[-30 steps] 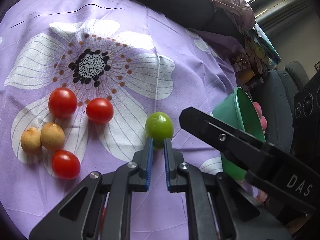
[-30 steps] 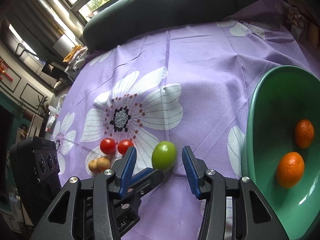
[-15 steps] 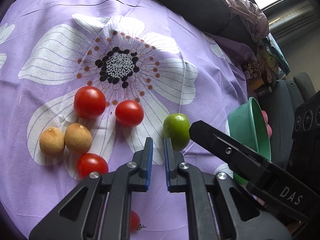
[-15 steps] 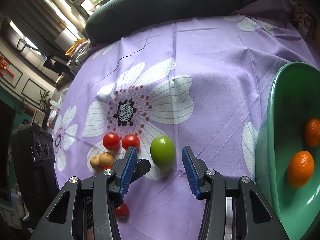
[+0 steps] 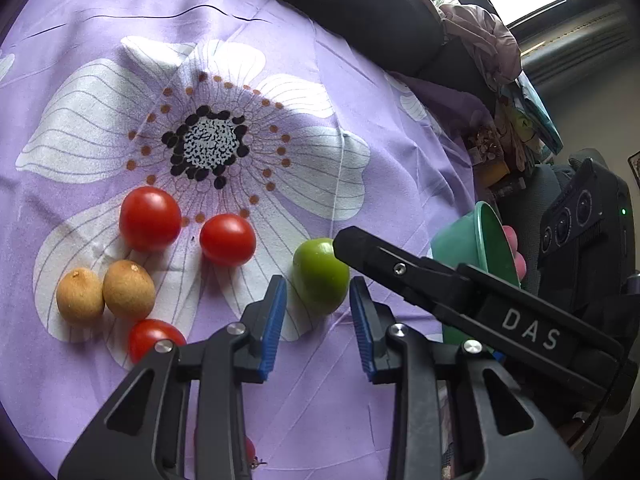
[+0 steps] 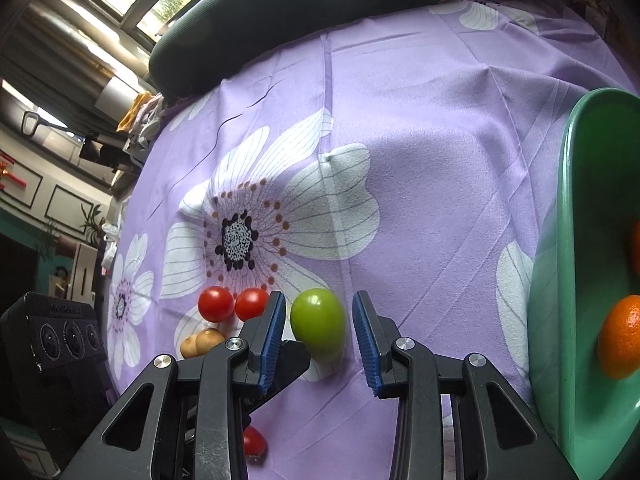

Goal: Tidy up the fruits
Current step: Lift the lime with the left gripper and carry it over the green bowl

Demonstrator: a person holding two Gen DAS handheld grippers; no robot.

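A green round fruit (image 5: 320, 276) (image 6: 318, 322) lies on the purple flowered cloth (image 5: 340, 80). My right gripper (image 6: 320, 332) straddles it, jaws closing, with a thin gap still showing on each side of the fruit. In the left wrist view one black finger of the right gripper (image 5: 400, 268) reaches the fruit's right side. My left gripper (image 5: 318, 320) sits just short of the fruit with its jaws opening and nothing pressed between the blue pads (image 5: 274, 320). The green bowl (image 6: 568, 280) (image 5: 480, 240) at the right holds two oranges (image 6: 622, 342).
Left of the green fruit lie three red tomatoes (image 5: 150, 218) (image 5: 227, 239) (image 5: 154, 338) and two tan fruits (image 5: 80, 296) (image 5: 129, 289). A small red fruit (image 6: 253, 442) lies under the grippers. A person's fingers (image 5: 512, 244) show behind the bowl. A dark cushion (image 6: 320, 8) borders the far edge.
The left gripper's jaws went from shut to open just short of the green fruit. The right gripper sank a little and its jaws narrowed around the fruit.
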